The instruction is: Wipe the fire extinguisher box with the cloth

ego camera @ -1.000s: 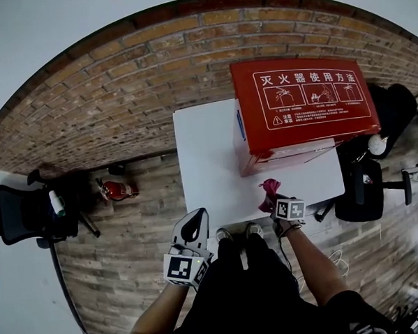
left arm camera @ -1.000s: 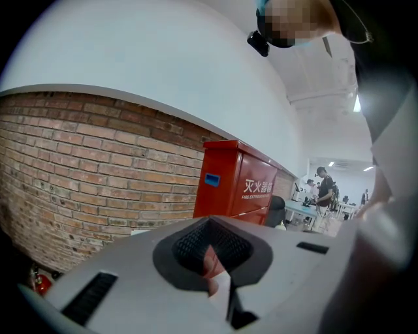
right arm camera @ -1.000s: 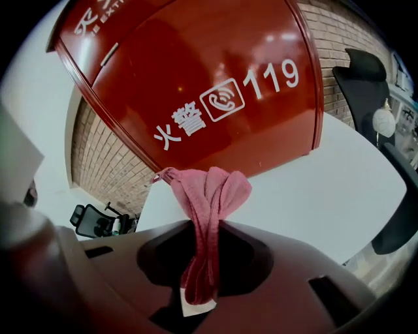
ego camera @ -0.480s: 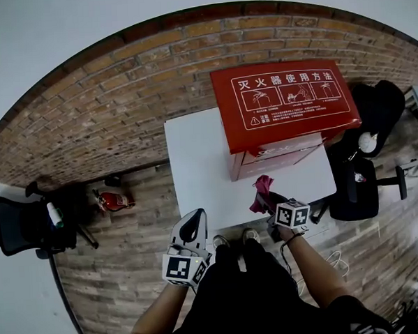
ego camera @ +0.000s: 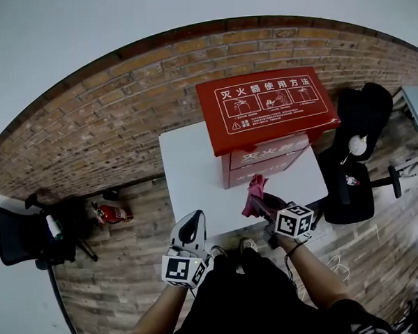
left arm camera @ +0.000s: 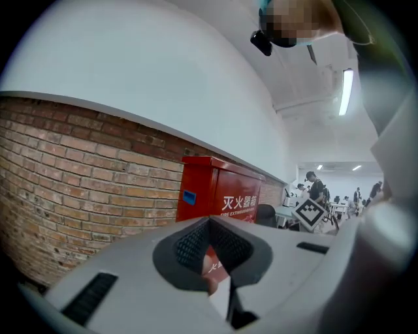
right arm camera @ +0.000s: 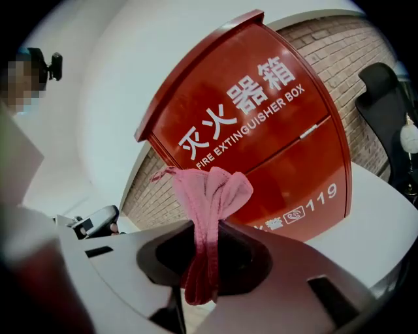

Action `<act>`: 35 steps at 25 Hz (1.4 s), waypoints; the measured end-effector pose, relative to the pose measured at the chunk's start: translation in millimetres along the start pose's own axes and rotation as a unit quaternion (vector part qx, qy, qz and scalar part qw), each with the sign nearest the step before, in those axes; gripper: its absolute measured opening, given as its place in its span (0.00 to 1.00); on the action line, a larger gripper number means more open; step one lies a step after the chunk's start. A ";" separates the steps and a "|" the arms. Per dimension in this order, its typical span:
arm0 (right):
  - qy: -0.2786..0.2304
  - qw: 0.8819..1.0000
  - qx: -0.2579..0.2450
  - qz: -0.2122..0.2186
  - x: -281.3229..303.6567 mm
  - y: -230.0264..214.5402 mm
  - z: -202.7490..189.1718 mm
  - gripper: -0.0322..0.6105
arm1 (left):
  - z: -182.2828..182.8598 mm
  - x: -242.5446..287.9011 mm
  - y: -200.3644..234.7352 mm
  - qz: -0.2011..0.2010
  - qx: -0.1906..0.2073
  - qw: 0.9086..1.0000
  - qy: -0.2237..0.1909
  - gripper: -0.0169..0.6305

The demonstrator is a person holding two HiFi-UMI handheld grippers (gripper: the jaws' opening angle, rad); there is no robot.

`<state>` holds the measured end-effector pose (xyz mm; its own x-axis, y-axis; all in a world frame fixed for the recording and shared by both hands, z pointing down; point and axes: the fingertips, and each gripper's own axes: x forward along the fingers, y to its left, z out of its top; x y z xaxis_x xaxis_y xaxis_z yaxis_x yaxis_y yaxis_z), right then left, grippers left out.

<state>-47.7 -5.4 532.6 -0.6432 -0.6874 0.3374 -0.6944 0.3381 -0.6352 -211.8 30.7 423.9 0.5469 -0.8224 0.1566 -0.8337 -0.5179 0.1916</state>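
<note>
In the head view, a red metal fire extinguisher box [ego camera: 266, 114] with white printed instructions on its top stands on a white rectangular worktop [ego camera: 192, 177] against a brick wall [ego camera: 109, 126]. The right tool [ego camera: 265, 203] is in front of the box with a crumpled pink cloth [ego camera: 253, 190] clamped in it; the cloth is near the box, but whether it touches cannot be told. The left tool [ego camera: 191, 225] sits lower, by the worktop's near edge. In the left gripper view, its jaws are pressed together with nothing between them, and the box is ahead. In the right gripper view, the jaws pinch the cloth, whose bunched end sticks up before the box's lettered front.
</note>
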 end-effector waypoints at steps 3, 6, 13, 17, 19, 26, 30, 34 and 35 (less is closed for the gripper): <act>-0.020 1.000 -0.004 0.016 -10.3 16.2 15.7 0.21 | 7.4 1.7 -5.9 -0.005 0.005 1.000 -0.009 0.08; -0.042 0.998 -0.005 0.037 -20.7 34.3 31.8 0.21 | 15.6 3.2 -10.6 -0.009 0.011 1.000 -0.018 0.08; -0.084 0.993 -0.016 0.087 -46.9 77.5 68.1 0.21 | 32.6 2.3 -19.5 -0.015 0.018 0.999 -0.035 0.08; -0.111 0.986 -0.021 0.124 -63.3 104.5 91.5 0.21 | 41.9 0.9 -21.6 -0.021 0.025 0.998 -0.046 0.08; -0.122 0.982 -0.022 0.140 -71.4 116.7 102.0 0.21 | 45.7 -0.7 -22.0 -0.023 0.027 0.998 -0.051 0.08; -0.151 0.970 -0.010 0.189 -93.5 150.5 130.6 0.21 | 58.3 -7.5 -24.6 -0.037 0.032 0.997 -0.065 0.08; -0.163 0.966 -0.005 0.200 -100.3 163.3 140.4 0.21 | 63.6 -12.4 -24.3 -0.049 0.034 0.996 -0.071 0.08; -0.168 0.966 -0.004 0.198 -102.8 173.3 150.2 0.21 | 68.9 -17.6 -19.7 -0.061 0.035 0.994 -0.078 0.08; -0.167 0.966 -0.004 0.196 -103.0 175.1 152.4 0.21 | 69.9 -19.1 -18.4 -0.064 0.035 0.994 -0.079 0.08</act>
<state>-53.8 26.7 280.8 -0.7180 -0.6746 -0.1717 -0.4219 0.6179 -0.6634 -212.2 39.5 349.7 0.6343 -0.7728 -0.0204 -0.7646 -0.6310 0.1310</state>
